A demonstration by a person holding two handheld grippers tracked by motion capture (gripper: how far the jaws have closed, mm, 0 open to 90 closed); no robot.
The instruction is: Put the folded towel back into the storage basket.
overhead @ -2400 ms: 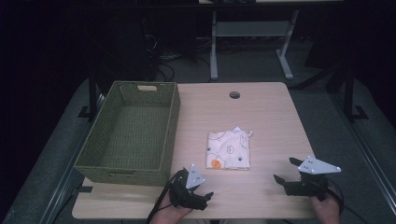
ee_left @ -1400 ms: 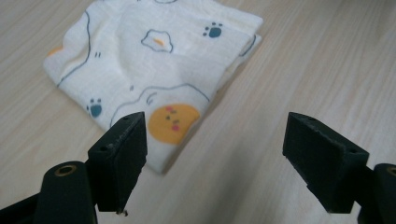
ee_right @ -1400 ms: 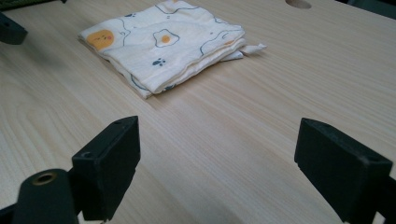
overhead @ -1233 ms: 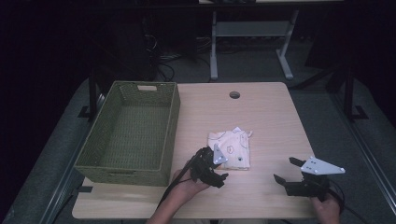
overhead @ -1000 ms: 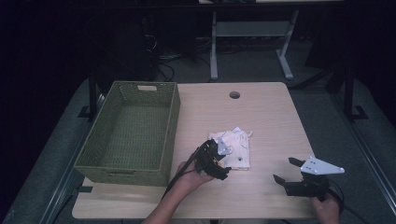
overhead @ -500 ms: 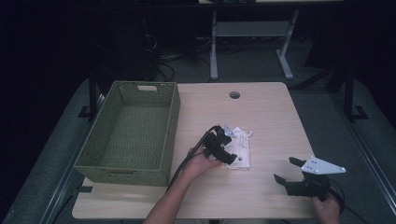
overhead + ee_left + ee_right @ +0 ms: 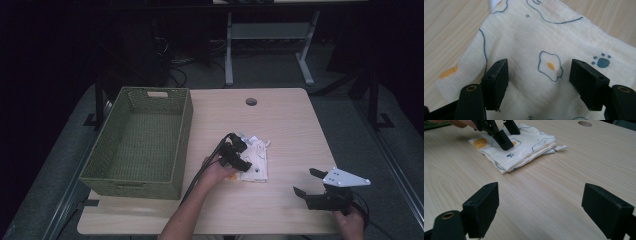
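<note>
A folded cream cloth (image 7: 256, 157) printed with blue outlines, orange spots and a paw mark lies in the middle of the wooden table (image 7: 280, 120). My left gripper (image 7: 242, 156) is over the cloth with its jaws open and pointing down at it. In the left gripper view the cloth (image 7: 541, 45) lies just beyond the gripper (image 7: 539, 75), whose jaws stand wide apart with nothing between them. My right gripper (image 7: 307, 182) rests open near the table's front right edge. From the right gripper view (image 7: 539, 210) the cloth (image 7: 524, 142) and the left gripper (image 7: 504, 132) show farther off.
A green woven basket (image 7: 142, 142) with nothing inside stands on the left side of the table. A round cable hole (image 7: 251, 101) is at the back middle. Bare wood lies between the cloth and the right gripper. Dark floor and desk legs surround the table.
My left gripper has moved from the table's front edge forward and right onto the cloth, tipping its jaws down. The right gripper has stayed in place.
</note>
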